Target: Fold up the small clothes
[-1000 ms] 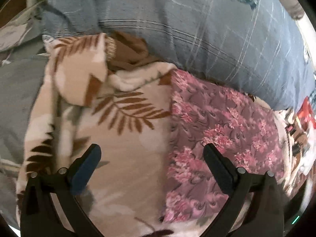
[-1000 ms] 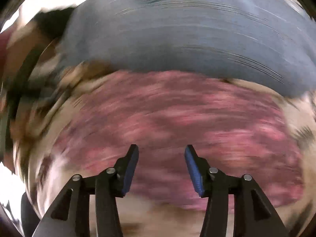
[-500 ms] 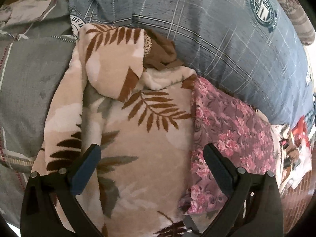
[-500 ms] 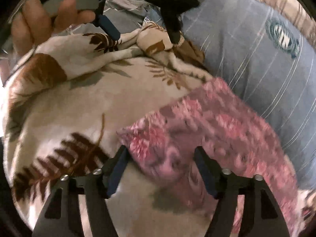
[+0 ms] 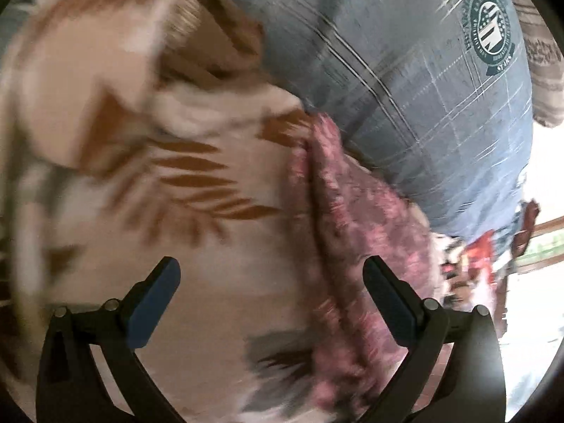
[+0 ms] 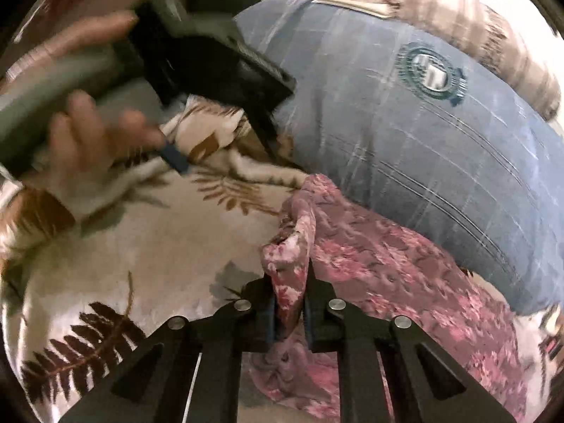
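Left wrist view, blurred: we see the left claw [image 5: 271,282] spread wide, nothing between its fingers, above a cream leaf-print blanket [image 5: 197,211]. The pink floral cloth [image 5: 356,218] lies on the blanket at right, its edge bunched, against a blue plaid pillow [image 5: 423,88].

Right wrist view: the right claw [image 6: 289,312] is closing, pinching a raised fold of the pink floral cloth [image 6: 387,264]. Left claw [image 6: 218,144] and a hand [image 6: 95,130] hover over the blanket [image 6: 141,253] upper left. Pillow [image 6: 405,134] behind.
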`<state>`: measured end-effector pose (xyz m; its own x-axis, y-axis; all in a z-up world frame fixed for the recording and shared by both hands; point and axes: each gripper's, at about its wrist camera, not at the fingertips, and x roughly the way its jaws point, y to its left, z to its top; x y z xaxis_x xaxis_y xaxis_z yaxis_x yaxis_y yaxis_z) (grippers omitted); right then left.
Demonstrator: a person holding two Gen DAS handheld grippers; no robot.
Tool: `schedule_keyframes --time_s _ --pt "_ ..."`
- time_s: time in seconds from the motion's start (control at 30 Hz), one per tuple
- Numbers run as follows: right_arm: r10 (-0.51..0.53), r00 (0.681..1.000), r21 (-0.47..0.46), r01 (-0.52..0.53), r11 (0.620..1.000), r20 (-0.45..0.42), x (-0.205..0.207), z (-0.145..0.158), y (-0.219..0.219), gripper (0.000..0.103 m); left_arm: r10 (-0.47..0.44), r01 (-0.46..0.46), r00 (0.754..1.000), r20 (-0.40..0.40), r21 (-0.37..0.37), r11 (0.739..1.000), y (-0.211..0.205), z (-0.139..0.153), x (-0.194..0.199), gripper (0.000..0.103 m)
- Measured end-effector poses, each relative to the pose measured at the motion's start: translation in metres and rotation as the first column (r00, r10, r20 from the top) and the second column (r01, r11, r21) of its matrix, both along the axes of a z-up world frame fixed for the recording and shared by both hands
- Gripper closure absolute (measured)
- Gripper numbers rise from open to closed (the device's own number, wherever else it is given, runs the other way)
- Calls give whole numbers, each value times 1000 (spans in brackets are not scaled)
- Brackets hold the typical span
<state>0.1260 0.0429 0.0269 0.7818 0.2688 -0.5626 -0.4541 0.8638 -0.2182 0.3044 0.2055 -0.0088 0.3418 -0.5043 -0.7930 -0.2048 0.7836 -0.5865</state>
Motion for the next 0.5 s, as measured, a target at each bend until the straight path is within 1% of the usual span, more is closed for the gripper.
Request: schedule_keyframes --time_s 0.07,0.1,0.13,0.23,0.27,0.3,0.33,0.37,0.4,0.43,0.5 --pt "-1 1000 24 2 1000 -15 3 0 -6 92 -20 19 1000 -23 -54 998 -19 -10 13 0" --pt "-1 1000 34 1 999 -19 4 0 -9 92 -27 25 999 -32 -62 998 -25 -13 16 0" --pt "-1 1000 42 2 999 -22 5 0 -10 92 -32 29 998 -45 -63 998 -33 -17 20 0" --pt "4 999 85 -1 996 -39 6 1 -14 92 -59 57 995 -75 -26 998 -53 -27 30 1" --pt "4 999 97 0 995 -43 7 0 -15 92 -62 61 996 -69 -12 998 -57 -27 32 7" --pt "4 999 109 1 994 -45 7 0 -17 92 -65 66 997 -50 7 998 -61 -24 32 22" --pt "4 999 123 2 992 -47 7 0 -20 93 -74 74 997 -40 13 997 -64 -22 32 33" --pt "5 999 136 2 991 -49 6 0 -22 93 -90 91 995 -32 10 996 -68 -19 32 61" --pt "2 999 151 5 989 -51 5 0 -24 93 -103 103 994 -32 12 995 -72 -17 33 81" --pt "-1 999 163 9 987 -53 4 1 -26 93 -101 102 995 -26 40 994 -75 -12 32 82" --pt "-9 998 199 21 980 -60 4 3 -35 93 -111 110 994 12 75 991 -84 1 29 90"
